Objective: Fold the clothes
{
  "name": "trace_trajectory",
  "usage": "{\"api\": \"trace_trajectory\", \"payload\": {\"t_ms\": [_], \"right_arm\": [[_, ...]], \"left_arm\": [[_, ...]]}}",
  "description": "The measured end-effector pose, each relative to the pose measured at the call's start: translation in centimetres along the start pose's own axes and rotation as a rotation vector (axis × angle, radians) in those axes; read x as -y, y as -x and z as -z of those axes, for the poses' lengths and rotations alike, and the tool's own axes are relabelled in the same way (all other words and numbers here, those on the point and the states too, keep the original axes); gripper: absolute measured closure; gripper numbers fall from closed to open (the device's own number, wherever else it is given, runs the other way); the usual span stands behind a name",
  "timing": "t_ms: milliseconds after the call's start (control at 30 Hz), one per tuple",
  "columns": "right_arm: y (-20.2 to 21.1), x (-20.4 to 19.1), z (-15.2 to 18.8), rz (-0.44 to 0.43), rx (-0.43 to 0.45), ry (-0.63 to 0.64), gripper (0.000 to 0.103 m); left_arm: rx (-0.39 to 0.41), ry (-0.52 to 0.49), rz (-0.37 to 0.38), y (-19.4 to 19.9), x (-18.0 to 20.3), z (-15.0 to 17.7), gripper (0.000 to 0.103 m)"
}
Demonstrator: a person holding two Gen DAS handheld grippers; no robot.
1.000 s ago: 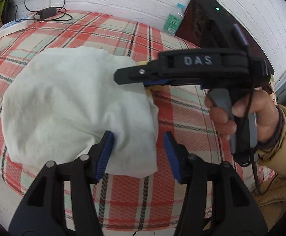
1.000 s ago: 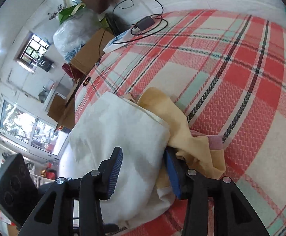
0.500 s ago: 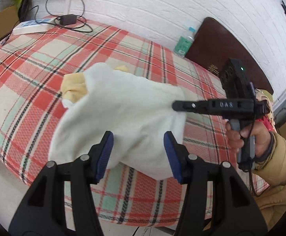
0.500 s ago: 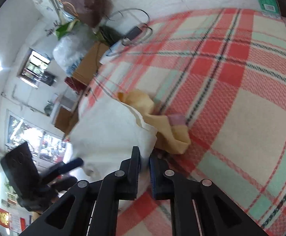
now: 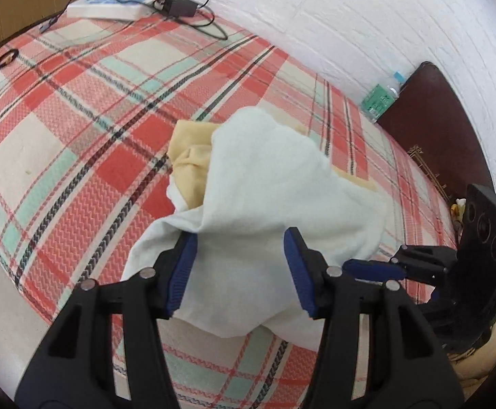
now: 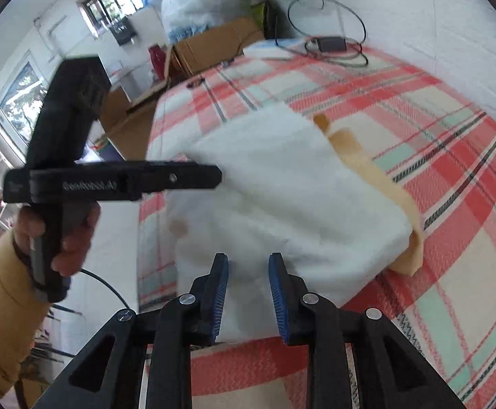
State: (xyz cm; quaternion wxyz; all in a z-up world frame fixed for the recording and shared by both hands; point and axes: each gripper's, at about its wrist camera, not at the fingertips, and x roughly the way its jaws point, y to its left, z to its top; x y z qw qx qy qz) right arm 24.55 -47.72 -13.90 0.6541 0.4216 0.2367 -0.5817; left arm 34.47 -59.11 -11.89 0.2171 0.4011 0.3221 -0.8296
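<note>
White garment [image 5: 265, 184] lies bunched near the bed's [image 5: 77, 109] front edge; left hand-held gripper [image 5: 241, 269] stands wide over it; right hand-held gripper [image 6: 248, 293], narrow, is opening, cloth between its jaws.

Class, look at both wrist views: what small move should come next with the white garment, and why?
Probably lower the right gripper and close it on the near edge of the white garment. Its jaws are opening with cloth between the pads but no clear pinch. The garment lies in a loose heap over the yellow garment on the bed, and the left gripper is open too.
</note>
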Motion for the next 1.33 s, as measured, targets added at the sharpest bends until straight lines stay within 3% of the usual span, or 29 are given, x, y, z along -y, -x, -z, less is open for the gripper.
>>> {"api": "trace_trajectory", "payload": {"t_ms": [67,133,167,200,233,300,500,667,1000,1267,1333], "right_arm": [[-0.3,0.3,0.8,0.0,0.001,-0.007,0.075],[1.6,-0.1,1.5,-0.011,0.056,0.013,0.055],[2.8,-0.4,1.9,-0.018,0.086,0.025,0.049],[3.9,-0.7,2.3,-0.025,0.117,0.037,0.037],[5.1,-1.0,2.8,-0.026,0.153,0.049,0.027],[7.1,-1.5,3.8,-0.003,0.215,0.06,0.02],[9.3,-2.2,5.6,0.045,0.235,0.055,0.019],[10.3,-1.8,6.3,0.074,0.235,0.039,0.019],[10.9,-2.0,6.1,0.099,0.239,0.03,0.019],[11.1,-1.8,6.0,0.096,0.235,0.011,0.019],[11.2,-1.9,6.0,0.095,0.238,0.013,0.019]], "left_arm": [[0.042,-0.031,-0.049,0.7,0.9,1.0,0.048],[0.103,-0.069,-0.078,2.3,2.3,2.4,0.047],[0.132,-0.085,-0.09,3.1,3.1,3.2,0.037],[0.16,-0.099,-0.103,4.0,3.9,4.0,0.022],[0.189,-0.114,-0.116,4.8,4.7,4.8,0.017],[0.221,-0.108,-0.115,6.0,5.9,6.2,0.015],[0.276,-0.029,-0.045,8.0,7.8,9.0,0.006],[0.305,0.005,-0.065,9.2,8.3,9.9,0.005],[0.384,0.003,-0.162,11.6,10.8,11.0,0.005],[0.43,-0.064,-0.205,12.3,13.1,11.6,0.005],[0.43,-0.078,-0.245,12.1,13.5,11.6,0.005]]}}
